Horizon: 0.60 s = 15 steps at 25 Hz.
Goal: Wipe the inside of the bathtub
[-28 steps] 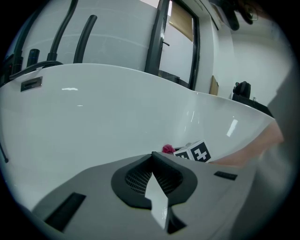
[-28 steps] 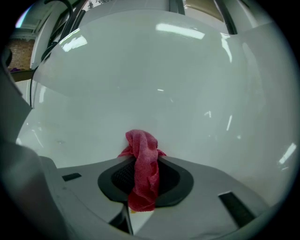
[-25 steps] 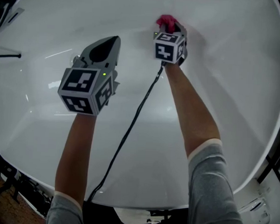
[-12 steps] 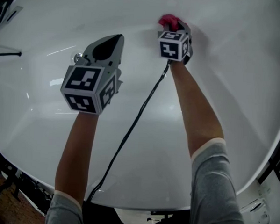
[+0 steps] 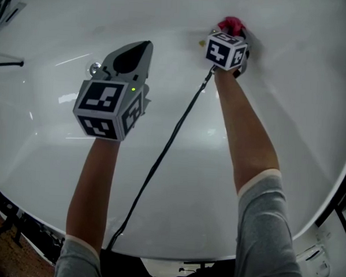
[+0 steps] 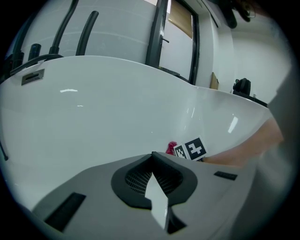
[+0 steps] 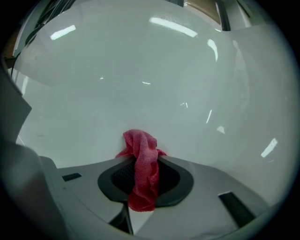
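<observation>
Closest in, by the bathtub's (image 5: 302,101) near rim, a black cable (image 5: 160,157) trails up across the white floor toward the right arm. A wide sweep could drag it through the wiped patch or catch it on that rim. Deeper into the bathtub, the left hand-held gripper (image 6: 152,157) hovers over the floor, jaws pressed together on nothing, idle. Let it sink and it could knock the glossy surface. Farthest out, at the bathtub's far wall, the right hand-held gripper (image 7: 140,161) is pinching the red cloth (image 7: 139,150), and only a small bunched tuft pokes past the jaw tips onto the wall. That looks like the real risk: with so little cloth out front, a steep press could put hard plastic on the finish, or friction could tug the cloth out of the pinch. At this reach, pressure may well go uneven.
</observation>
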Tool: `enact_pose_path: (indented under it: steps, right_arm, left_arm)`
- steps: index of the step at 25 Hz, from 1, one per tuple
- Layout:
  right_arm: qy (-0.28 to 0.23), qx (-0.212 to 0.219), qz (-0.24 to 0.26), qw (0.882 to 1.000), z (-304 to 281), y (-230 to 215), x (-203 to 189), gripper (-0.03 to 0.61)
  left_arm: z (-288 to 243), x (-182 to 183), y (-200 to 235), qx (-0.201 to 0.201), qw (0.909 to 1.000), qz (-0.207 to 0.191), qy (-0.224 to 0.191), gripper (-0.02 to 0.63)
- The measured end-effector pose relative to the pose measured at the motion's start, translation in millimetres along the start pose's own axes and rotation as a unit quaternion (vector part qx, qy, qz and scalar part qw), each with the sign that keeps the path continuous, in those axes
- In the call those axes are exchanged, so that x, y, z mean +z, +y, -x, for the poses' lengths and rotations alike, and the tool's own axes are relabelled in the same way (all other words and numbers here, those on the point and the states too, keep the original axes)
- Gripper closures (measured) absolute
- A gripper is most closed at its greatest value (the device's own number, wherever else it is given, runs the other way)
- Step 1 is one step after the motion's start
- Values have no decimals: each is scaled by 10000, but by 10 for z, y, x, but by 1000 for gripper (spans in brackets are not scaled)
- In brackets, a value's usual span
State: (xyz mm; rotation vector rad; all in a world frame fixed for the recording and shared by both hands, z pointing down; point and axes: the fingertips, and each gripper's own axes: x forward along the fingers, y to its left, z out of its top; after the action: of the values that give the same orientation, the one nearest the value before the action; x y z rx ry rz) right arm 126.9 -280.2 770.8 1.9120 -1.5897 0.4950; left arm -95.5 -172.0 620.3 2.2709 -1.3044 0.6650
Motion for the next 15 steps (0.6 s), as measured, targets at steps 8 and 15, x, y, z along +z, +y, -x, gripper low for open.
enact_pose_path:
  steps: [8,15]
  right_arm:
    - [570,1897,58,9802,21,935,-384,492]
    - [554,1866,762,9779,-24,1037,-425,491]
  left_arm:
    - [-14,-44,78,56,9999,140,-59,607]
    - [-39,-133,98,67,9998,184,21,607]
